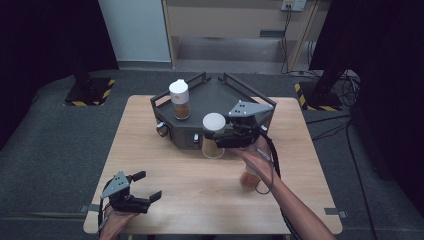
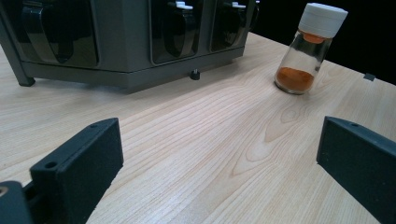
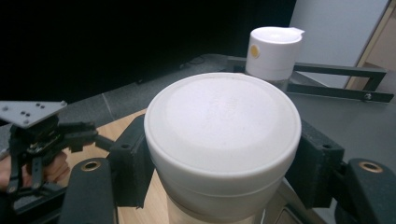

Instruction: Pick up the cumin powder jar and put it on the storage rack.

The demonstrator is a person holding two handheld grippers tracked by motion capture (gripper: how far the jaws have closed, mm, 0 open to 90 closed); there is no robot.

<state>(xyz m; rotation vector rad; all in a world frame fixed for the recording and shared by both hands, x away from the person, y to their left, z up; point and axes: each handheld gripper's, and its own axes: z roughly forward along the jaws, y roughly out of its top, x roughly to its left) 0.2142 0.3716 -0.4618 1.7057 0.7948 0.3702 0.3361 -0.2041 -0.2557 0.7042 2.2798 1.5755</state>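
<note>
One jar [image 1: 180, 100] is set in the rack [image 1: 260, 102]; a second [image 1: 213, 135] is gripped by the right claw [image 1: 220, 137]; a third [image 1: 248, 177] waits at 5 o'clock. The left claw [image 1: 145, 186] is held open.

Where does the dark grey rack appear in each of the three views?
High view: rack upper centre, toward the table's far edge.
Left gripper view: rack top left, along the upper edge.
Right gripper view: rack right side, behind the held jar.
Shared landmark: the wooden table.

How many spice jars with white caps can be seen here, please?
3. One jar on the rack stands on the dark rack, one held jar is clamped in the right gripper, and one jar on the table is partly hidden by the person's right hand.
</note>
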